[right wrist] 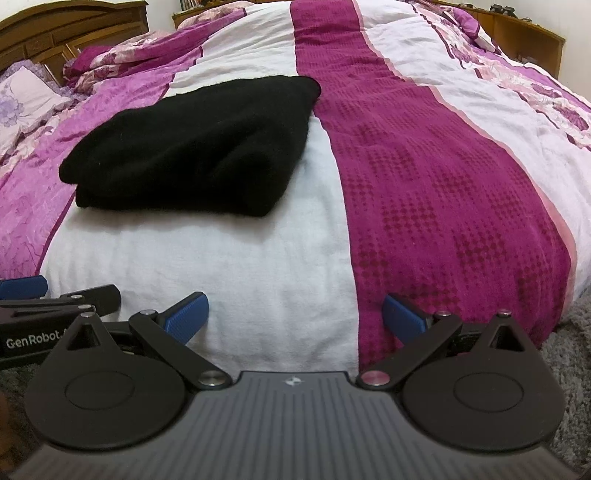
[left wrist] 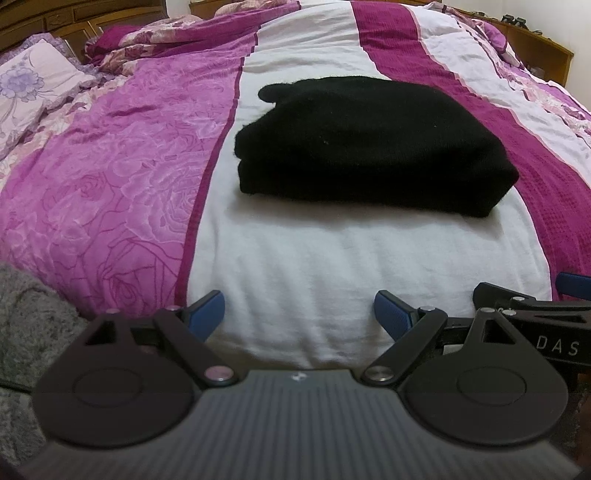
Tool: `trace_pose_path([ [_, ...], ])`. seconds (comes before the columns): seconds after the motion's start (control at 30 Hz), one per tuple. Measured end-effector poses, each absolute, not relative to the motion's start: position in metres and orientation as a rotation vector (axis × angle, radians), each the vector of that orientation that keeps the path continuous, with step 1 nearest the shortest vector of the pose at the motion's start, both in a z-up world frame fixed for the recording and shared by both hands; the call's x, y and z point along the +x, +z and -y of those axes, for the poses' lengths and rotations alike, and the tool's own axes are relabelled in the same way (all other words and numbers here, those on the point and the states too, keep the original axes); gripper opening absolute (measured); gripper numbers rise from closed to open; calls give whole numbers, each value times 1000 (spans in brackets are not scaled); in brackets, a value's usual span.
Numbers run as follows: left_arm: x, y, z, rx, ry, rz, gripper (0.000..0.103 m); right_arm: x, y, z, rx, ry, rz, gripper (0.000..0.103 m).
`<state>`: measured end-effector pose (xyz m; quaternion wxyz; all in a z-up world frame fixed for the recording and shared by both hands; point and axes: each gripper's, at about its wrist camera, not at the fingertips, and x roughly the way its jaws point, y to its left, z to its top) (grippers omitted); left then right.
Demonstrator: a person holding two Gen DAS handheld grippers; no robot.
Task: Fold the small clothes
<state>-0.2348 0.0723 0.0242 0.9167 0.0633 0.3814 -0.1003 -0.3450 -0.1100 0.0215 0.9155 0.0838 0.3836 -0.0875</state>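
Both my grippers, left (left wrist: 299,314) and right (right wrist: 293,317), gape empty; a careless grab could unravel the folded black sweater (left wrist: 373,144).

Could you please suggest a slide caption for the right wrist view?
Folded black garment lying on the bed's white stripe, right hand-held gripper open and empty.

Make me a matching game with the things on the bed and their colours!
Things:
1. folded garment
2. pads of the left hand-held gripper
3. pillow
4. headboard

Colours:
A. blue
B. brown wood
C. black
D. pale lilac with a flower

Pairs: 1-C, 2-A, 3-D, 4-B
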Motion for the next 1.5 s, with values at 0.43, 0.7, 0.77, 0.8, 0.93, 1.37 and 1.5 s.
trace_pose_path([
  [0.43,-233,23,-74,112,-210,-804,89,-346,22,111,178,-179,-788,103],
  [0.7,-234,23,-74,115,-211,-798,89,-347,22,112,178,-181,-785,103],
  [0.77,-234,23,-73,116,-211,-796,89,-347,22,112,177,-182,-785,103],
  [0.8,-234,23,-73,117,-211,-795,89,-347,22,112,178,-181,-785,103],
  [0.93,-235,23,-73,119,-211,-793,89,-348,23,112,177,-182,-784,103],
  [1.37,-237,25,-73,125,-209,-779,88,-350,25,113,179,-182,-778,103],
  [1.5,-236,25,-74,124,-211,-781,88,-350,26,113,176,-182,-777,103],
])
